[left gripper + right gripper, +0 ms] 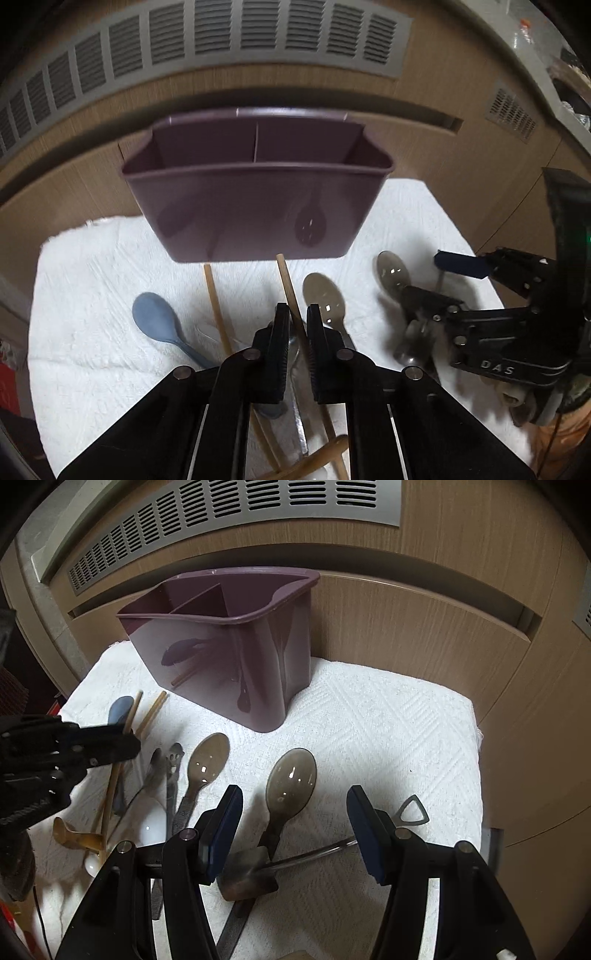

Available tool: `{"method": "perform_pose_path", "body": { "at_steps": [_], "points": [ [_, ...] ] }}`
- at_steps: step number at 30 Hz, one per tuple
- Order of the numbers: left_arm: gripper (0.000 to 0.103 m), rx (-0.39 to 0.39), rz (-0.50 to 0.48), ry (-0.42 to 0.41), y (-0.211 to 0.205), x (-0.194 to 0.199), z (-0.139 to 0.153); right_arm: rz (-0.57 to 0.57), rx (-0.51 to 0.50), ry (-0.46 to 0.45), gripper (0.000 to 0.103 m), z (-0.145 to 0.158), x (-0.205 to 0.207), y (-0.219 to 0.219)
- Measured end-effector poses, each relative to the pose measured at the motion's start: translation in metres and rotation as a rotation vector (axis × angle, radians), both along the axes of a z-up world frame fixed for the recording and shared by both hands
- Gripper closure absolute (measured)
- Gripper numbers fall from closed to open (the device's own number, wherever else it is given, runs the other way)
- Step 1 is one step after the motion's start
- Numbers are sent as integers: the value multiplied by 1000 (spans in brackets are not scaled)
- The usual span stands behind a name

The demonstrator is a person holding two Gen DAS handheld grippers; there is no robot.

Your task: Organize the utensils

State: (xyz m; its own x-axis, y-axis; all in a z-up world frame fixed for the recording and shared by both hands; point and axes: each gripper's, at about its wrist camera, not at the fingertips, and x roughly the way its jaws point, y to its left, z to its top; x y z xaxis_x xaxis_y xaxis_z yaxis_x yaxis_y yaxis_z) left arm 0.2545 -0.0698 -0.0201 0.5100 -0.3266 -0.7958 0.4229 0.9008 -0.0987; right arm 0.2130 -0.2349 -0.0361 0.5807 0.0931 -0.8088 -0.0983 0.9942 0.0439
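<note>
Left wrist view | left gripper [297,314] clamped on a wooden chopstick [286,280] | purple caddy [255,206] at twelve o'clock on white towel [92,332] | right gripper [295,812] agape, empty, over a grey spoon [291,779] | risk: thin stick may pivot or slip during lift.
</note>
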Motion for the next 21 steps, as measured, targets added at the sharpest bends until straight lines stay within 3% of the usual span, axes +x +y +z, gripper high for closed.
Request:
{"method": "perform_pose_path", "body": {
  "at_steps": [4, 8, 14, 21],
  "points": [
    [90, 29, 51, -5, 11, -8, -1, 8, 11, 2, 47, 3, -2, -1],
    [63, 41, 49, 39, 15, -18, -7, 14, -14, 5, 47, 2, -2, -5],
    [56, 30, 110, 20, 12, -9, -4, -7, -18, 26, 47, -10, 12, -6],
    [43, -2, 218, 34, 40, -8, 1, -40, -58, 59, 48, -27, 30, 15]
  ]
}}
